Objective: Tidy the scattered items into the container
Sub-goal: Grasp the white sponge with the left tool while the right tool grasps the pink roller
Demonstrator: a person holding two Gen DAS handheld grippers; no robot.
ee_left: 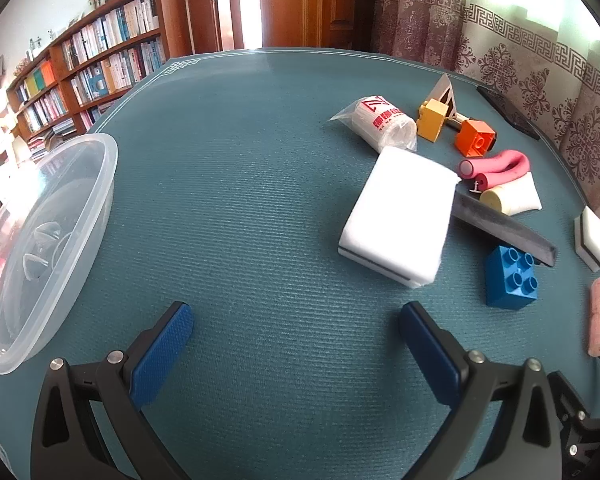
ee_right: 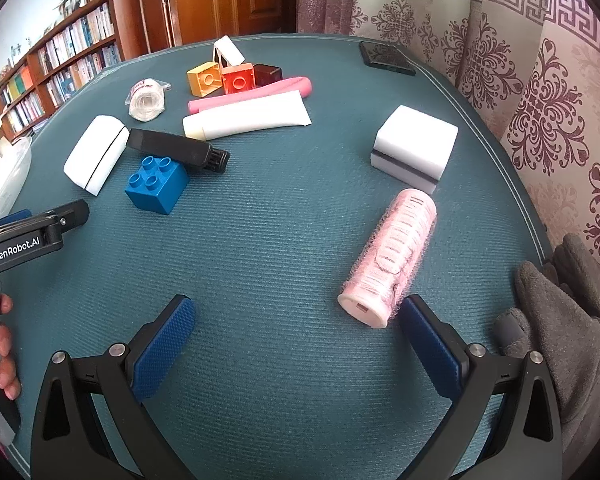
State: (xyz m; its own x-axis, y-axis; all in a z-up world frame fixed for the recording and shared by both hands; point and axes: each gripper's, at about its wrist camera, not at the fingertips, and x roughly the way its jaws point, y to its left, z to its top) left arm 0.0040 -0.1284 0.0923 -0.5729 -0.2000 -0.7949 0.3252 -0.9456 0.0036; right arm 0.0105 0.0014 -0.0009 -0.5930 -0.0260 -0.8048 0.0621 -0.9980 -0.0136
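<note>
Presently both grippers idle | left gripper [ee_left: 296,320] fingers spread, empty, aimed at bare worktop [ee_left: 260,160] between tub [ee_left: 80,208] and sponge [ee_left: 400,216] | right gripper [ee_right: 296,316] fingers spread, empty, roller [ee_right: 392,256] beside right finger, likely first pick | items scattered, tub apart at left.

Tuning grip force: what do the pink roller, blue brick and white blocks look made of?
Pink roller: hard pale core in fuzzy mesh, likely a hair curler. Blue brick: rigid glossy plastic, moulded studs. White blocks: matte, soft-looking foam, probably sponge, with a dark middle layer.
</note>
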